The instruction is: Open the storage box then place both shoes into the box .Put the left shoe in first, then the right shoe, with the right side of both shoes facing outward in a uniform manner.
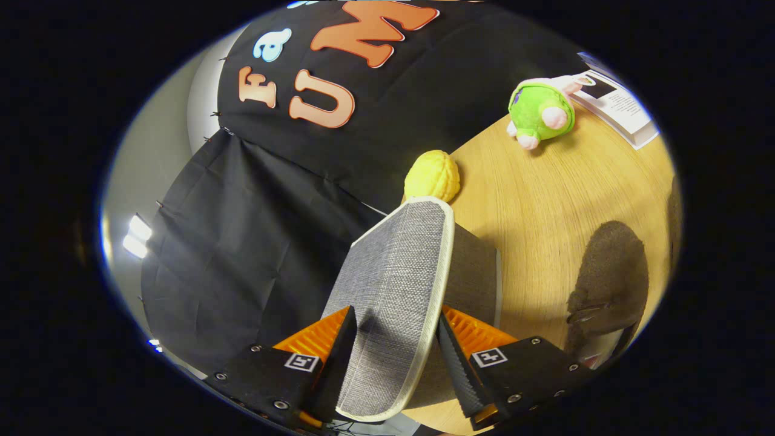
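My gripper [393, 345] is shut on the grey fabric lid [396, 284] of the storage box, one finger on each face of it. The lid has a pale trimmed edge and stands raised and tilted, running away from the fingers. Right behind it shows part of the grey box body [475, 266]. To the right of the fingers, on the wooden table [545, 200], lies a dark brown fuzzy shoe [608, 278]. The inside of the box is hidden by the lid.
A yellow corn-shaped toy [433, 175] sits just beyond the lid's far end. A green and pink plush toy [540, 112] lies farther back on the table, next to a white booklet [617, 106]. Black cloth hangs behind the table.
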The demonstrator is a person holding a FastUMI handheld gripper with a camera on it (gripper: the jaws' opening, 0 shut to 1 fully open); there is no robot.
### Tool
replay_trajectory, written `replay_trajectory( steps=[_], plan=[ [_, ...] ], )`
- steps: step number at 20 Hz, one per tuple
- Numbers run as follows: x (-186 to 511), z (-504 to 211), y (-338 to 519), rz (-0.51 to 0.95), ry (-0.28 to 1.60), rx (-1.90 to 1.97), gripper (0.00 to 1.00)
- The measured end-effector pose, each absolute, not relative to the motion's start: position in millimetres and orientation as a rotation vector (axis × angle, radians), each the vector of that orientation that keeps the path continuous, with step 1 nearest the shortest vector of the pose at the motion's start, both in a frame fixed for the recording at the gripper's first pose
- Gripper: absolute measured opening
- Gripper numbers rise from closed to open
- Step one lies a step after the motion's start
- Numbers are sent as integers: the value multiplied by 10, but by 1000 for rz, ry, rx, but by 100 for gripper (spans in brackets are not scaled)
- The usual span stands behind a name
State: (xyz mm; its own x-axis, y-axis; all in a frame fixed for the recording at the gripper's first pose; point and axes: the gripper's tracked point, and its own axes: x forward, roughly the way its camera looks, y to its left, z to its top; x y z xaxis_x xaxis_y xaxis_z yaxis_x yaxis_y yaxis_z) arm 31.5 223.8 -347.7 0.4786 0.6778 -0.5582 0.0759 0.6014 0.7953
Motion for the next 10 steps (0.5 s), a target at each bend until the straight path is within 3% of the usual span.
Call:
replay_trajectory(
  steps=[3, 6, 10],
  plan=[
    [344, -3386, 2178, 420, 1001, 885, 57],
    [435, -3305, 2074, 387, 971, 872, 22],
    [476, -2977, 2193, 437, 919, 877, 10]
  ],
)
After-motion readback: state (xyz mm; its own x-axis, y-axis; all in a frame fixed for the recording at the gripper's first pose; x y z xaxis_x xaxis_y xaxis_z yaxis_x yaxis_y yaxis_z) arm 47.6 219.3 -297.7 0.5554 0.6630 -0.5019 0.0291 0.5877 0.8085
